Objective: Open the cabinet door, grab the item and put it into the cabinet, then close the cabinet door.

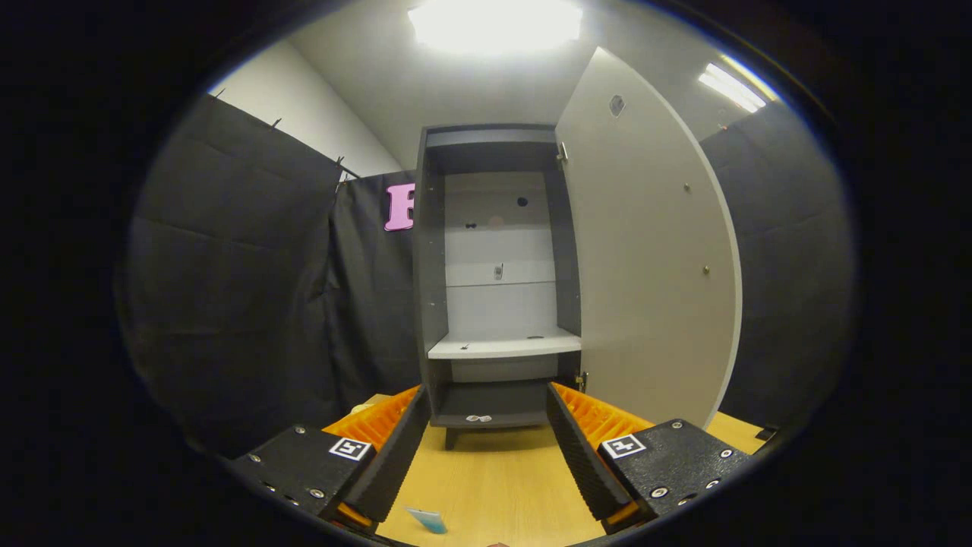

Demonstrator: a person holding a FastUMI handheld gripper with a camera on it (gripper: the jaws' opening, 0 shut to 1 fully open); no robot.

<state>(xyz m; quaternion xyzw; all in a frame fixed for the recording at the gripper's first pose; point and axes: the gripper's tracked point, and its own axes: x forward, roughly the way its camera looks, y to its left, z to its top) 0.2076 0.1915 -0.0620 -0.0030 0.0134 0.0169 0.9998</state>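
Note:
A tall dark cabinet [493, 281] stands on the wooden table straight beyond my fingers. Its pale door [645, 258] is swung wide open to the right. Inside, a white shelf [505, 346] sits at mid height with a lower dark compartment beneath it. My gripper [486, 403] is open, fingers spread wide, nothing between them, well short of the cabinet. A small blue-and-white item [427, 520] lies on the table close below, between the fingers near the left one.
The wooden tabletop [493, 471] stretches from the fingers to the cabinet's foot. Black cloth walls [250, 289] close in at left and right. The open door's edge [730, 319] reaches out toward the right finger's side.

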